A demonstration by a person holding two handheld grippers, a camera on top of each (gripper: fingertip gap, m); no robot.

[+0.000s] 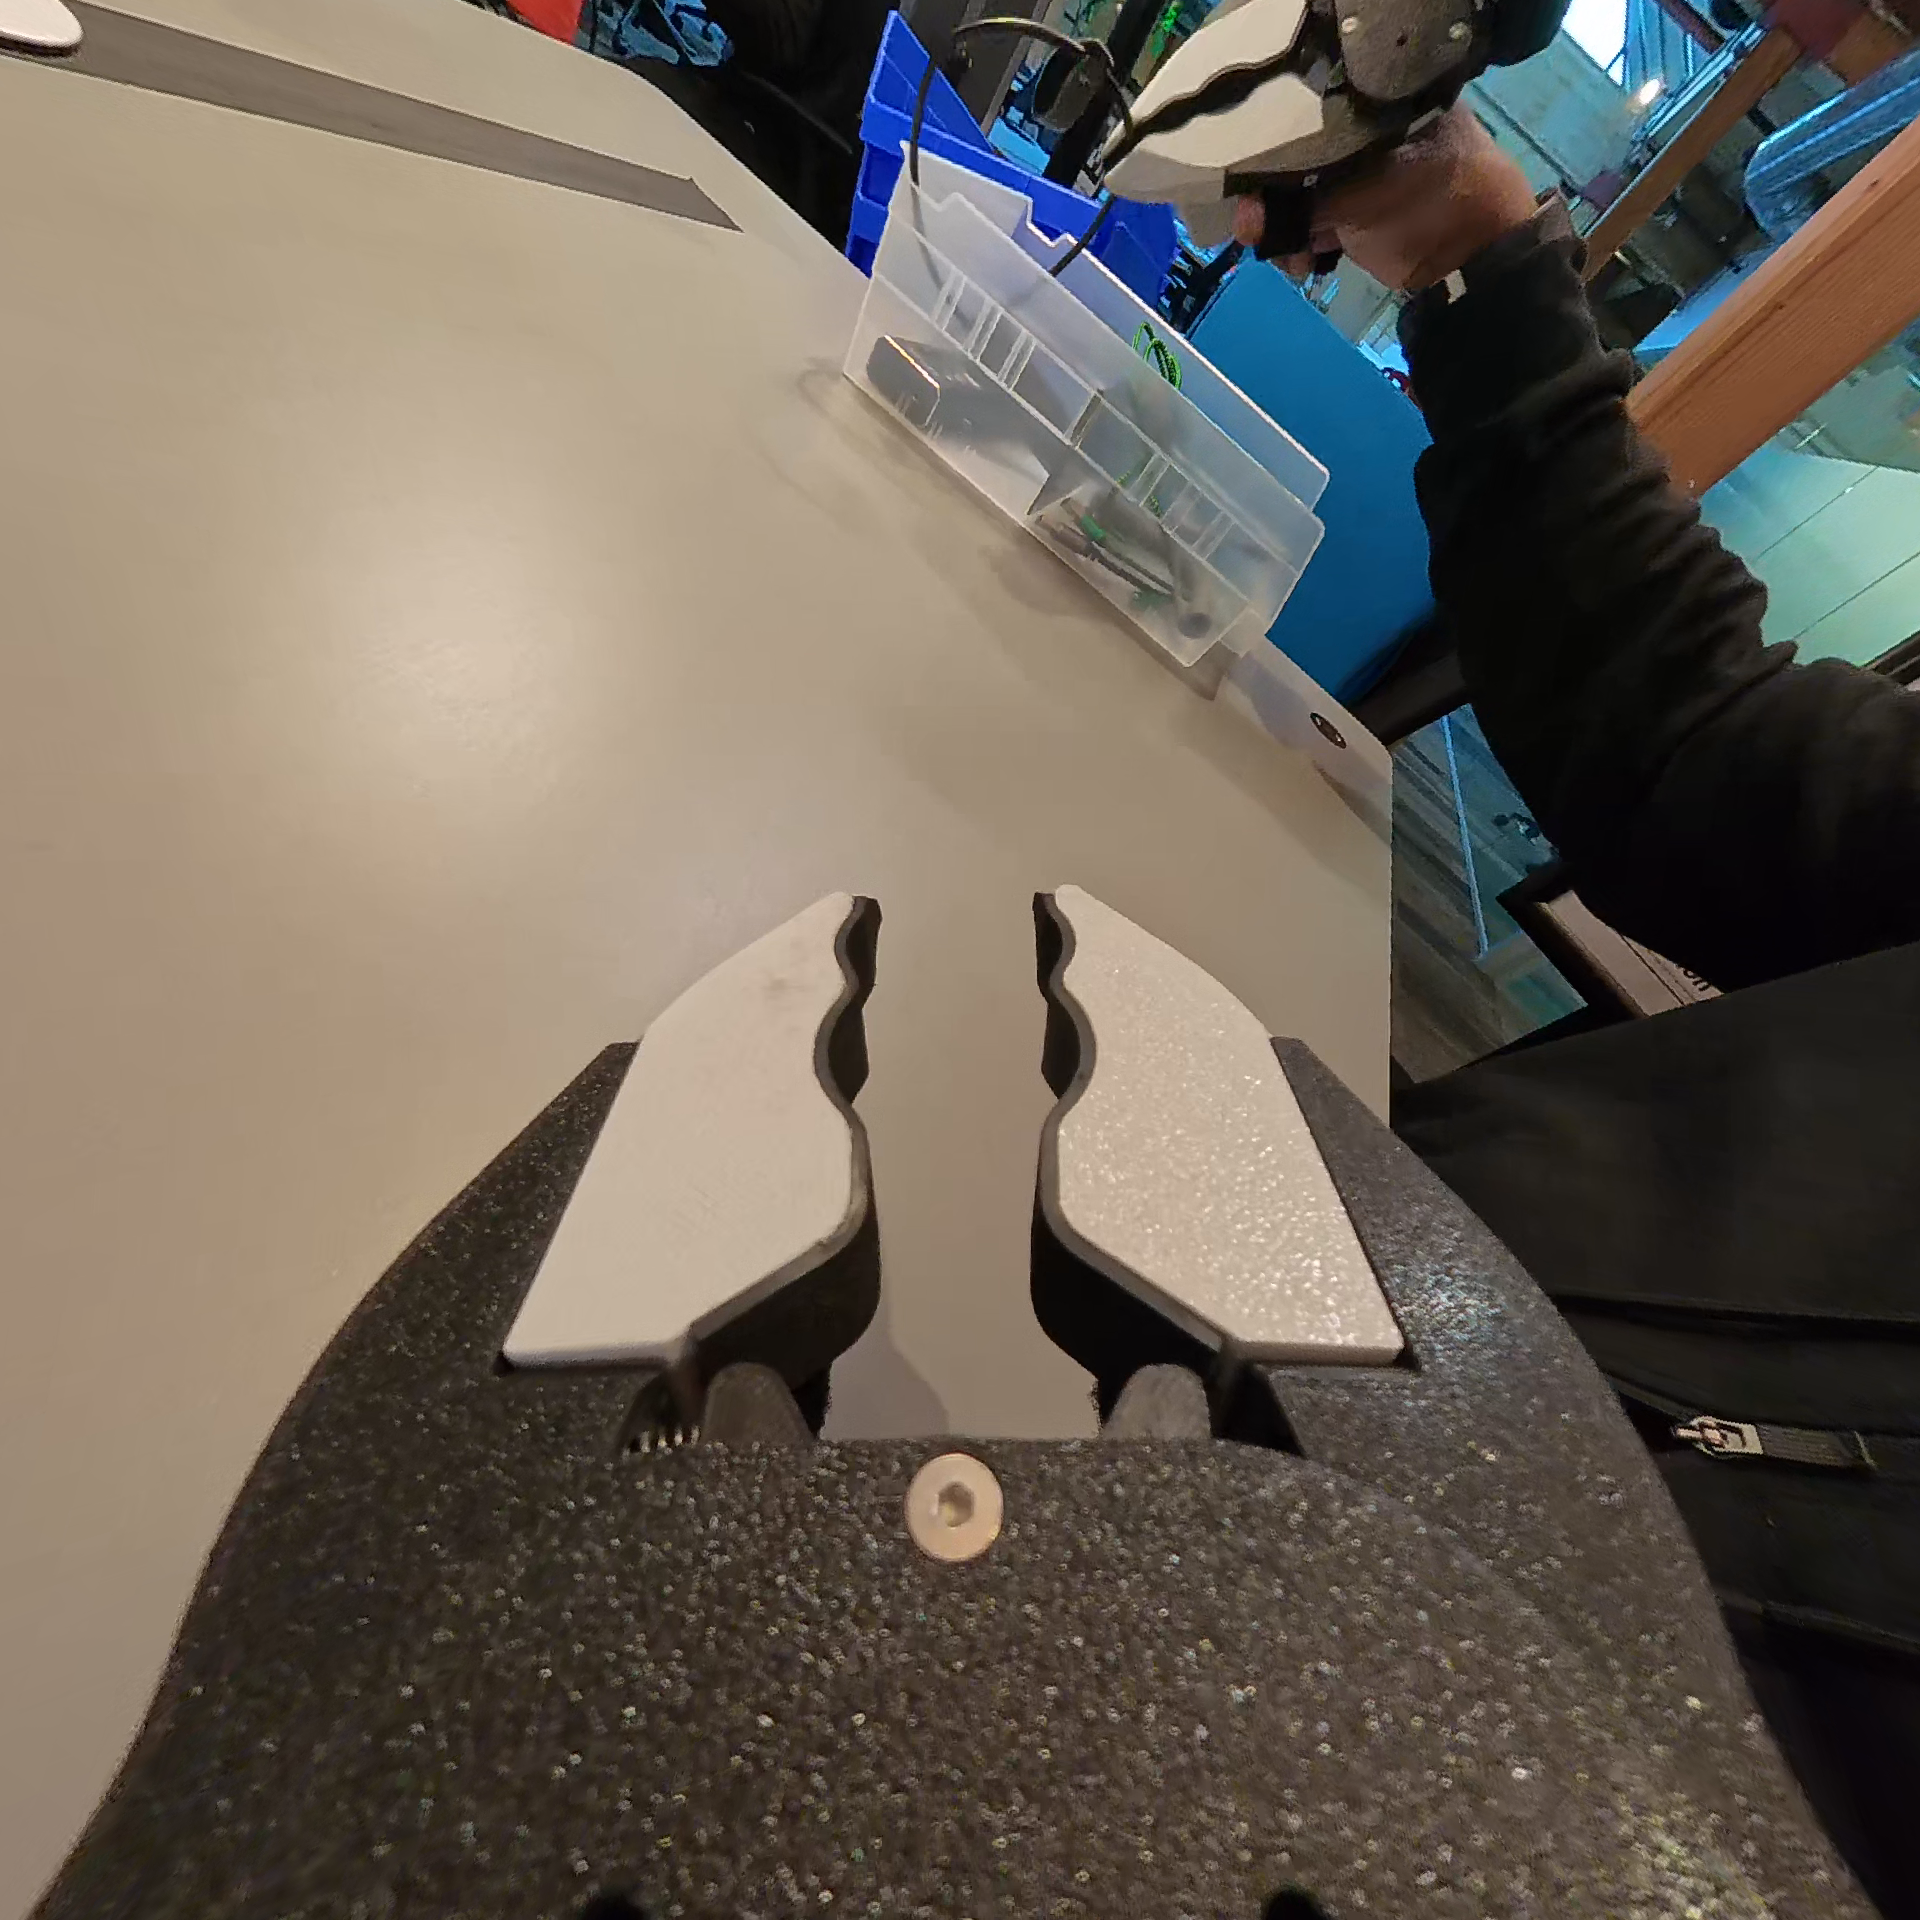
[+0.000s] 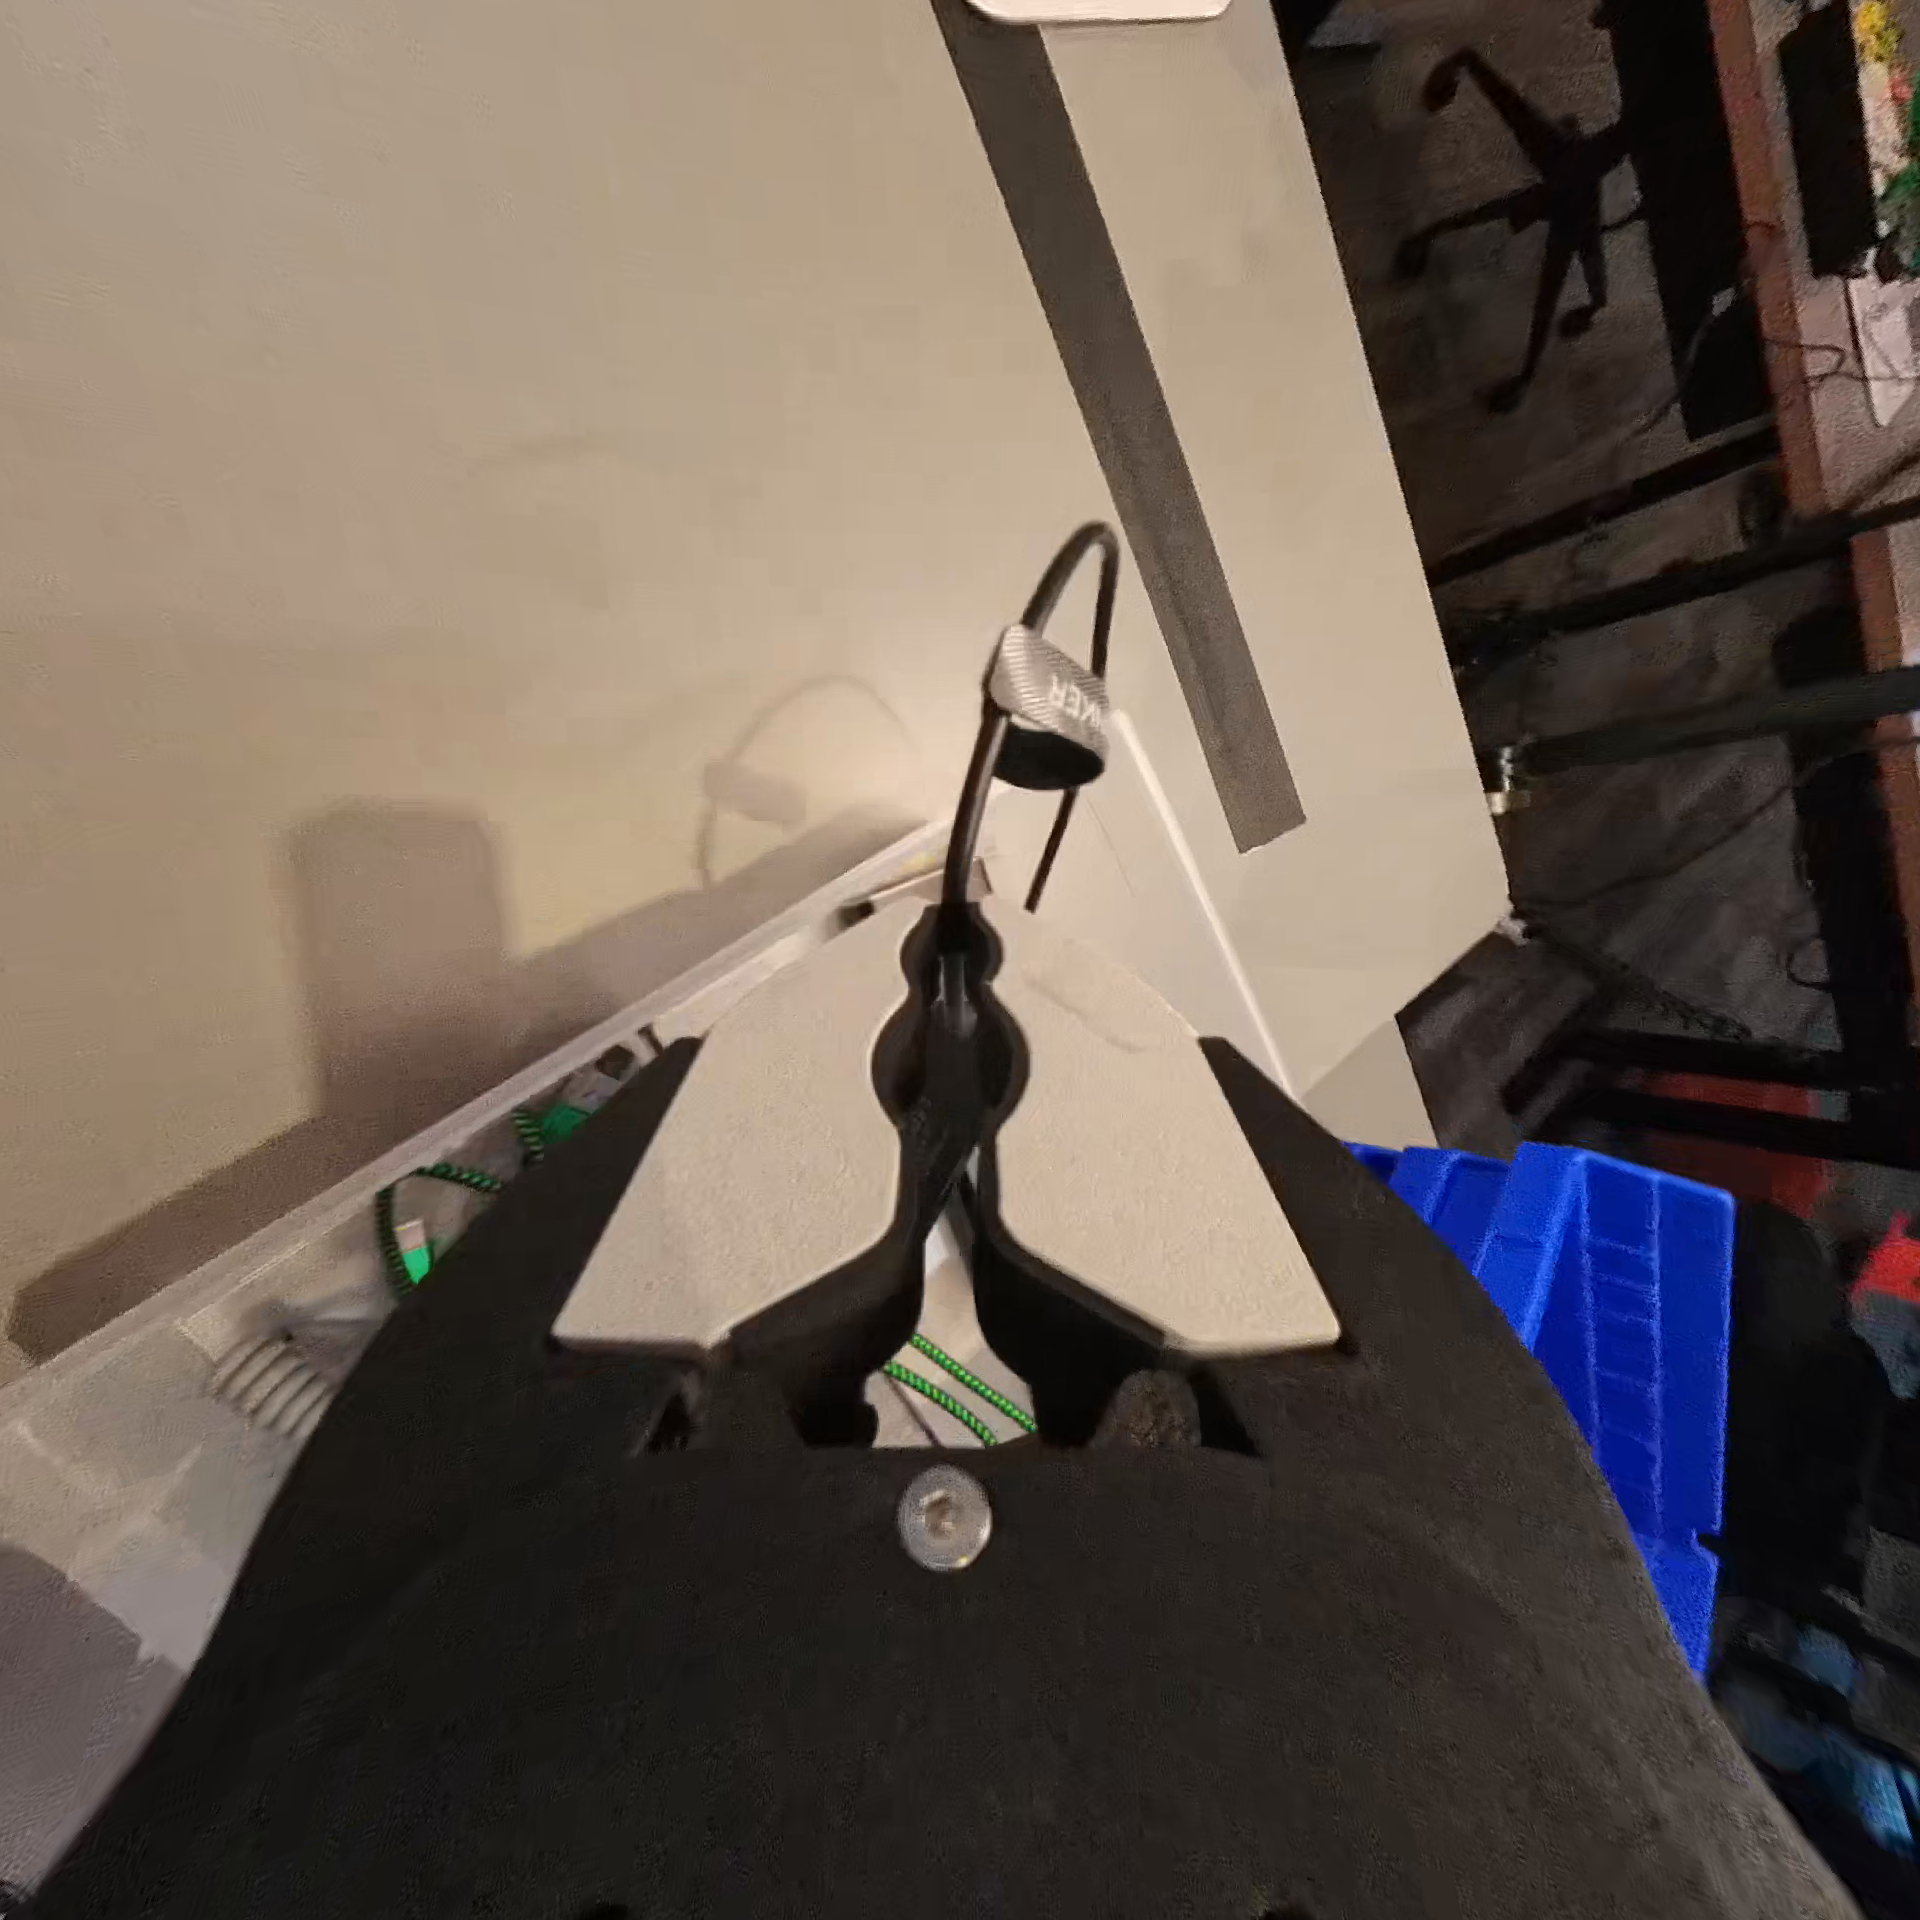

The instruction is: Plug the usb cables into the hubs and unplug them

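My left gripper (image 1: 956, 914) is open and empty, low over the grey table (image 1: 416, 623). A clear plastic organiser box (image 1: 1143, 343) stands by the table's right edge with a dark hub-like block (image 1: 904, 379) and green braided cables (image 1: 1158, 353) inside. My right gripper (image 2: 951, 925) is shut on a black USB cable (image 2: 971, 790) that loops upward and carries a grey strap (image 2: 1049, 691). It hangs above the box (image 2: 260, 1340). In the left wrist view the right gripper (image 1: 1127, 156) is raised over the box, with the black cable (image 1: 1081, 239) trailing down into it.
Blue bins (image 1: 935, 135) stand beyond the box, off the table, and show in the right wrist view (image 2: 1600, 1299) too. A dark strip (image 2: 1122, 416) crosses the table's far end. A person's dark sleeve (image 1: 1558, 520) reaches in from the right. The table edge (image 1: 1387, 831) runs close on the right. Some 40 centimetres of space lies between my two pairs of fingers.
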